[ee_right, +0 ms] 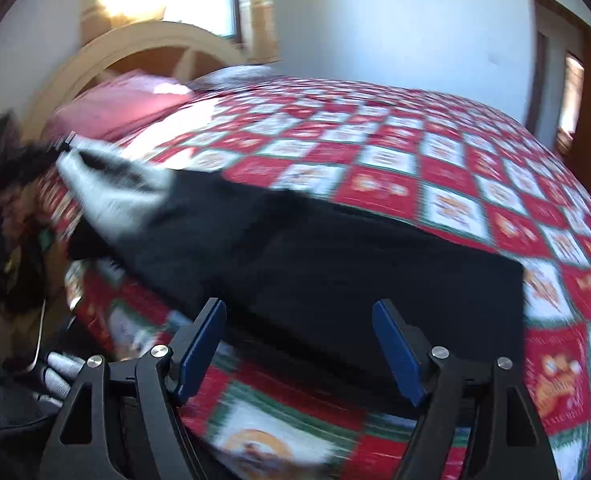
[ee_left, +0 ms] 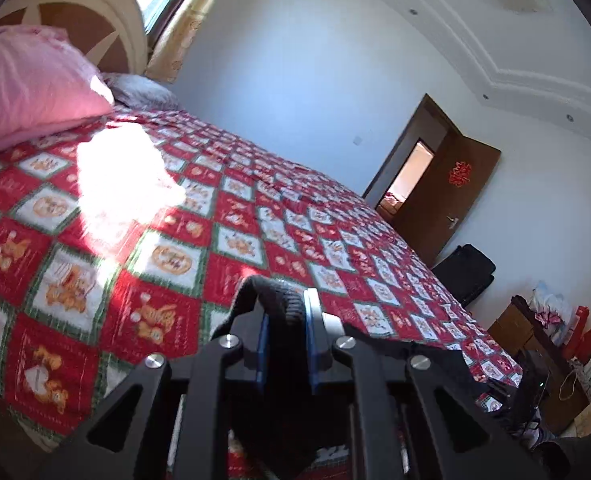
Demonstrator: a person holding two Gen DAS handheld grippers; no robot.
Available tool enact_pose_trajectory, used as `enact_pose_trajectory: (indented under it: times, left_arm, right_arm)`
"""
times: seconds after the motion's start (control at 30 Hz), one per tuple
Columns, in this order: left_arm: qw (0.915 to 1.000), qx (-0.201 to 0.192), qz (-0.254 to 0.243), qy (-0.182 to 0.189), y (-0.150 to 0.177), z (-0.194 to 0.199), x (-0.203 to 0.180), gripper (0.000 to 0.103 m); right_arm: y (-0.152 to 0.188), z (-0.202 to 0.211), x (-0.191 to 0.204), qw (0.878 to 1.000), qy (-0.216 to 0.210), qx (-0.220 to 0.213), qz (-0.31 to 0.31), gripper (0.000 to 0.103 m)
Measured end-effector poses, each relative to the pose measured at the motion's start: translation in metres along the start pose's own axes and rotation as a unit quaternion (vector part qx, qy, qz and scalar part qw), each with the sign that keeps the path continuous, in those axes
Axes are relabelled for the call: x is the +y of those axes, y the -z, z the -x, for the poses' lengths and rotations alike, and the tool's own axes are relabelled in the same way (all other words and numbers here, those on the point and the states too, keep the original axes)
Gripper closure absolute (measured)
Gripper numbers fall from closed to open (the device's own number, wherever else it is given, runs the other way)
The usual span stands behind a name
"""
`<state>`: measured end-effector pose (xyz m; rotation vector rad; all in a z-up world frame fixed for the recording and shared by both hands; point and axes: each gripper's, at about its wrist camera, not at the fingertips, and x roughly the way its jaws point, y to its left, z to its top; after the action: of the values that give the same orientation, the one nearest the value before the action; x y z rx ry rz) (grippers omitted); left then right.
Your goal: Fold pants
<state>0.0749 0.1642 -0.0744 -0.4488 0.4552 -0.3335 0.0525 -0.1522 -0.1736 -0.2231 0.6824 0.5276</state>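
Note:
Black pants (ee_right: 335, 256) lie spread over the near edge of a bed with a red, white and green checked quilt (ee_right: 415, 152). My right gripper (ee_right: 298, 306) hovers just above them, its blue pads wide apart with nothing between them. One end of the pants stretches up to the left, where a pale sunlit part (ee_right: 107, 188) shows. In the left wrist view my left gripper (ee_left: 285, 308) is shut on a ribbed black edge of the pants (ee_left: 273, 292), which bulges up between its blue pads. More black fabric (ee_left: 435, 356) trails off to the right along the quilt (ee_left: 175, 220).
A pink pillow (ee_left: 27, 80) and a cream headboard (ee_left: 75, 4) stand at the bed's head, with a bright sun patch (ee_left: 123, 168) on the quilt. Past the far corner are an open brown door (ee_left: 455, 200), a black bag (ee_left: 465, 272) and several bags (ee_left: 555, 328) on the floor.

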Motion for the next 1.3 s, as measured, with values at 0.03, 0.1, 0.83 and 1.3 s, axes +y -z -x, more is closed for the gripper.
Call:
enact_pose_trajectory:
  times: [0.03,0.1,0.83,1.3]
  left_arm:
    - [0.9997,-0.006,-0.024,0.007,-0.010,-0.002,-0.013,0.087]
    - [0.9975,-0.007,-0.070,0.010,-0.024,-0.010,-0.032,0.087]
    - [0.9973,-0.005,-0.065,0.035,-0.046,-0.049,-0.013,0.087]
    - [0.9949,0.048,0.084,-0.028,0.059,-0.001,0.080,0.087]
  right_arm:
    - [-0.004,-0.006,0.018,0.999,-0.020,0.005,0.028,0.026]
    - [-0.007,-0.015,0.046,0.997,-0.043,0.006,0.070,0.026]
    - [-0.077,-0.092,0.128,0.985,-0.150,-0.005,0.089,0.026]
    - [-0.035,-0.081,0.125,0.986,-0.142,0.008,0.090,0.026]
